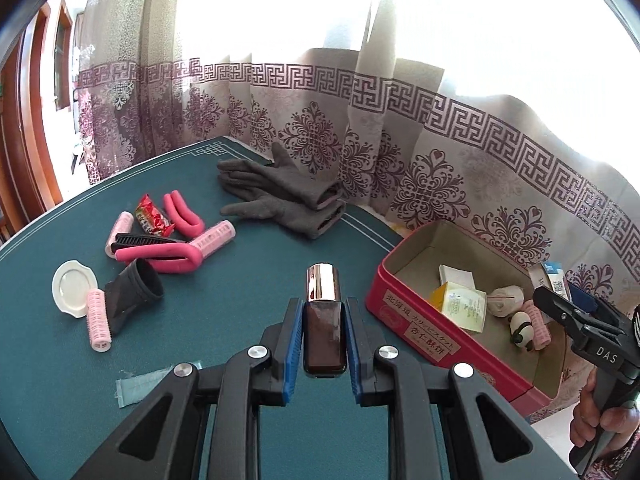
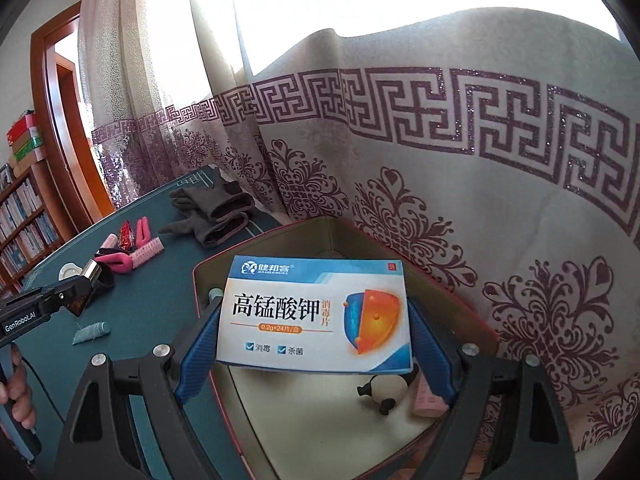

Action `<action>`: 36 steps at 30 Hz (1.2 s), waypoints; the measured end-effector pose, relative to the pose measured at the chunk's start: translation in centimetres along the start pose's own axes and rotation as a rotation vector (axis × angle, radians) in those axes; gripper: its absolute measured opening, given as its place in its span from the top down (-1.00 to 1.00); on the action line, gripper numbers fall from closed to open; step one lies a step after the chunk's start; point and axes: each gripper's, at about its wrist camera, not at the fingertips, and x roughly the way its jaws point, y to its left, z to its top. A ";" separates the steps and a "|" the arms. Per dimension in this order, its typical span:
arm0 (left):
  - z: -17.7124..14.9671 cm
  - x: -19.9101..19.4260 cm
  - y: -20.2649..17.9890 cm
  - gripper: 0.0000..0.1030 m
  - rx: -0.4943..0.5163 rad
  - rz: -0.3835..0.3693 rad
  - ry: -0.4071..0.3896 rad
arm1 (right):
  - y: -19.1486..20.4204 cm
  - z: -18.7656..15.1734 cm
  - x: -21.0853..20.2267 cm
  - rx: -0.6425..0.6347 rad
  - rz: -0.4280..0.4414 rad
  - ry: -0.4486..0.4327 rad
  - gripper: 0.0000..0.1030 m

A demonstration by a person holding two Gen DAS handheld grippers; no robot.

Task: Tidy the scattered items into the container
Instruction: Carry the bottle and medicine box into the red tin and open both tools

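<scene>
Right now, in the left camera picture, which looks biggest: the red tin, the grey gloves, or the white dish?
1. red tin
2. grey gloves
3. white dish
The tin sits nearer the camera, so it may look extra big.

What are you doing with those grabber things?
Tidying up. The left gripper holds a brown bottle above the green table. The right gripper holds a blue-and-white medicine box over the red tin, which already has a toy panda inside. Pink curlers and grey gloves are not yet in.
</scene>
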 end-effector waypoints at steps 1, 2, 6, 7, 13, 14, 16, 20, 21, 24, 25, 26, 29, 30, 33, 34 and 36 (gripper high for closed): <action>0.3 0.3 -0.9 0.59 0.014 -0.011 0.003 | -0.4 -0.1 0.1 0.006 0.000 0.004 -0.71; 0.4 0.5 -1.8 0.59 0.027 -0.022 0.006 | -0.7 -0.2 0.2 0.012 0.002 0.007 -0.71; 0.9 1.1 -5.1 0.59 0.071 -0.071 0.017 | -1.8 -0.3 0.2 0.021 0.004 0.010 -0.71; 1.0 1.3 -5.9 0.59 0.082 -0.084 0.020 | -2.1 -0.3 0.1 0.020 0.003 0.009 -0.71; 0.8 2.0 -10.8 0.59 0.154 -0.166 0.046 | -3.8 -0.2 0.0 0.043 -0.007 0.005 -0.71; 0.6 2.1 -11.5 0.59 0.169 -0.176 0.050 | -4.1 -0.2 -0.1 0.050 -0.008 0.004 -0.71; 0.2 2.4 -12.9 0.59 0.200 -0.198 0.060 | -4.5 -0.1 -0.2 0.054 -0.013 0.000 -0.71; -0.6 3.2 -15.0 0.58 0.252 -0.214 0.078 | -5.0 0.1 -0.5 0.062 -0.018 -0.008 -0.71; -0.7 3.4 -15.2 0.58 0.256 -0.219 0.088 | -5.1 0.1 -0.5 0.063 -0.018 -0.008 -0.71; -0.9 3.4 -14.9 0.58 0.238 -0.222 0.087 | -5.0 0.1 -0.5 0.064 -0.015 -0.005 -0.71; -0.8 3.4 -14.6 0.58 0.229 -0.220 0.086 | -4.9 0.0 -0.4 0.063 -0.013 -0.003 -0.71; -0.7 3.3 -14.3 0.58 0.219 -0.217 0.085 | -4.8 0.0 -0.4 0.061 -0.012 0.000 -0.71; -0.4 3.1 -13.2 0.58 0.186 -0.203 0.078 | -4.4 -0.2 -0.1 0.056 -0.003 0.009 -0.71; -0.3 3.1 -12.8 0.58 0.176 -0.200 0.079 | -4.2 -0.2 -0.1 0.052 0.000 0.011 -0.71; -0.1 3.0 -11.8 0.58 0.150 -0.188 0.079 | -3.7 -0.3 -0.2 0.040 0.018 0.013 -0.73; -0.2 2.9 -11.5 0.58 0.142 -0.184 0.080 | -3.4 -0.3 -0.2 0.034 0.027 0.014 -0.74; -0.2 2.9 -11.0 0.38 0.127 -0.175 0.083 | -3.1 -0.3 -0.2 0.023 0.036 0.015 -0.75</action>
